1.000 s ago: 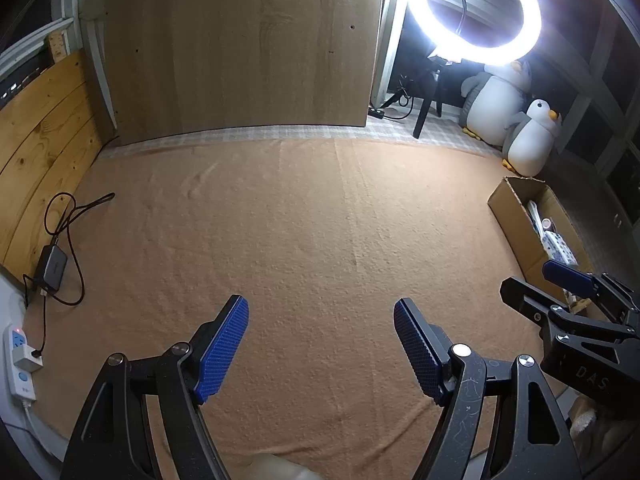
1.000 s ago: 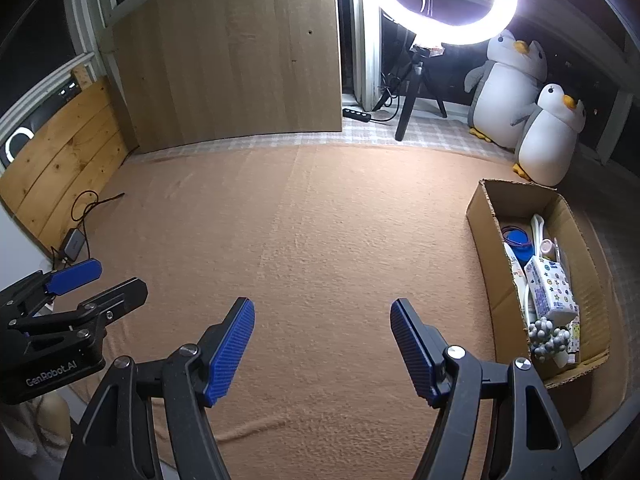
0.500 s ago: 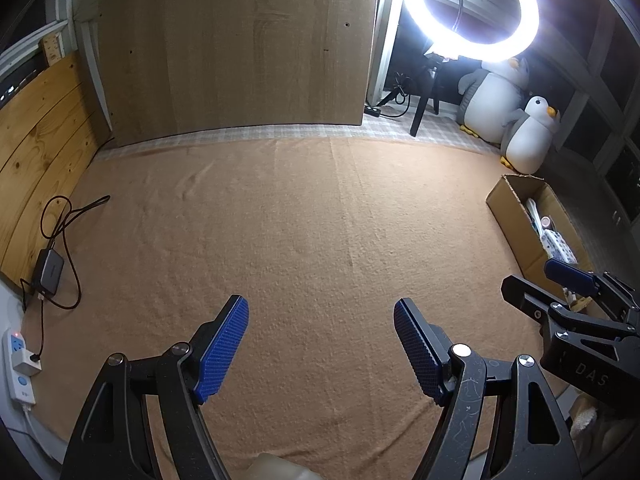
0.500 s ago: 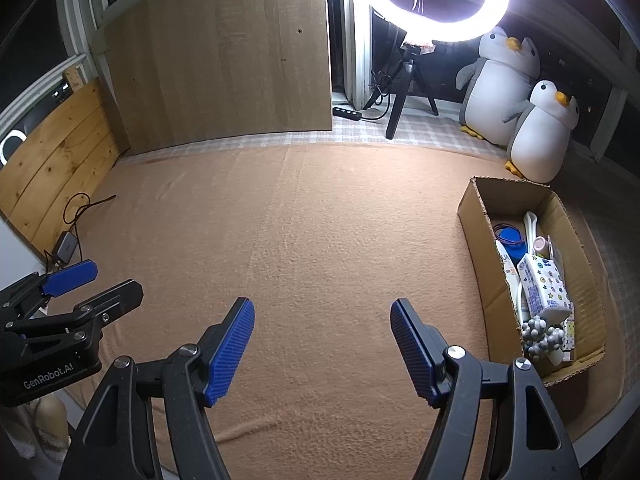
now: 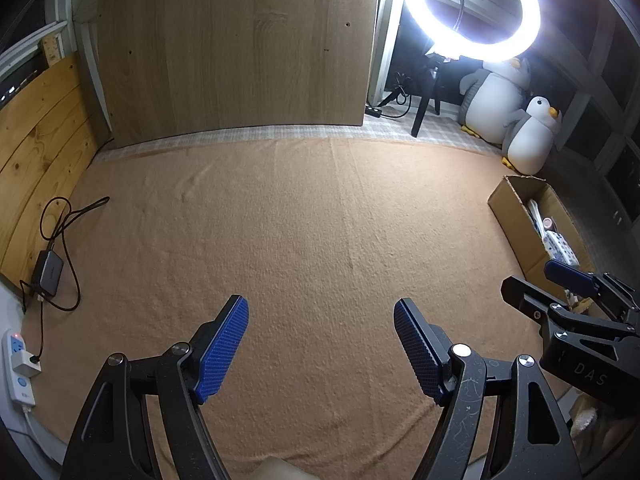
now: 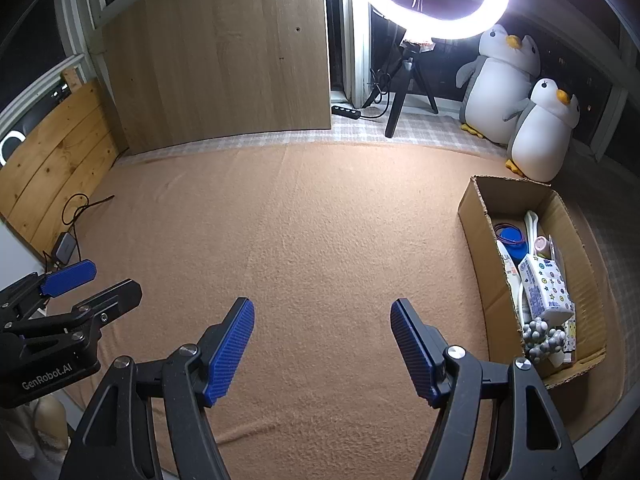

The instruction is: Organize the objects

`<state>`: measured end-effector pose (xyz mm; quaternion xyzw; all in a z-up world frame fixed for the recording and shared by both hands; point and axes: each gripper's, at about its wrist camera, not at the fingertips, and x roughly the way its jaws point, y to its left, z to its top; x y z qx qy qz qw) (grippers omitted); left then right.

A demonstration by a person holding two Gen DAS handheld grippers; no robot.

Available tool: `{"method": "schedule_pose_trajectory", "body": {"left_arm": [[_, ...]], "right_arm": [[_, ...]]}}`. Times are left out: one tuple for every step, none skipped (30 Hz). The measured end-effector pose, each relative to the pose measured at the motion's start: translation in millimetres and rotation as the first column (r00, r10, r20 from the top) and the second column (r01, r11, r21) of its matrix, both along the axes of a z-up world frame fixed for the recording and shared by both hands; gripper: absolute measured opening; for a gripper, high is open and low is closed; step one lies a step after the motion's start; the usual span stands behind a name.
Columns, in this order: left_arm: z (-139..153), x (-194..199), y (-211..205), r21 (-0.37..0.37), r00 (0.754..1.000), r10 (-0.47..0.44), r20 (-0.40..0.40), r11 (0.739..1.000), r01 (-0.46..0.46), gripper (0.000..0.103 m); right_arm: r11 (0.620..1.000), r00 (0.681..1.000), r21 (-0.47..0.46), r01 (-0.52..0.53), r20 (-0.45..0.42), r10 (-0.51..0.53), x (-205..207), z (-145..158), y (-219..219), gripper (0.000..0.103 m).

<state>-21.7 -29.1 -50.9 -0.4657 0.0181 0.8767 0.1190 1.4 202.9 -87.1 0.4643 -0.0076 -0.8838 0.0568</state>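
Note:
A cardboard box (image 6: 472,216) stands at the right edge of the orange blanket (image 6: 320,220). Inside lie a patterned white carton (image 6: 546,288), a blue round thing with a cord (image 6: 510,236), a grey knobbly toy (image 6: 542,338) and other small items. My right gripper (image 6: 322,320) hovers open over bare blanket, left of the box, nothing between its blue pads. My left gripper (image 5: 320,320) is open too, over the blanket's middle, empty. Each gripper shows at the other view's edge: the right gripper (image 5: 560,284) and the left gripper (image 6: 84,284). The box (image 5: 508,204) appears at the far right in the left wrist view.
A ring light on a tripod (image 6: 440,0) glares at the back beside two plush penguins (image 6: 540,128). A wooden board (image 6: 216,56) leans on the back wall. A power strip (image 5: 18,364), an adapter and cables (image 5: 52,268) lie at the blanket's left edge.
Both views have shifted slightly; the box sits a little further left in the right wrist view. Both grippers remain open and empty.

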Motion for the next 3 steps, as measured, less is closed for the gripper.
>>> {"method": "schedule_pose_trajectory", "body": {"left_arm": [[-0.8,-0.5,0.2,-0.001,1.0,0.0,-0.001,1.0,0.0,0.078],[-2.2,-1.1,0.6,-0.001,1.0,-0.001,0.002,1.0,0.001,0.078],[-4.4,-2.5,0.4,0.001,1.0,-0.002,0.006,1.0,0.002,0.08]], "right_arm": [[1.0,1.0,0.0,0.0,0.001,0.0,-0.8,-0.8,0.3,0.067],[1.0,1.0,0.001,0.0,0.003,0.0,-1.3,-1.8,0.4,0.067],[1.0,1.0,0.002,0.0,0.005,0.0,-2.6,-3.8,0.7,0.068]]}}
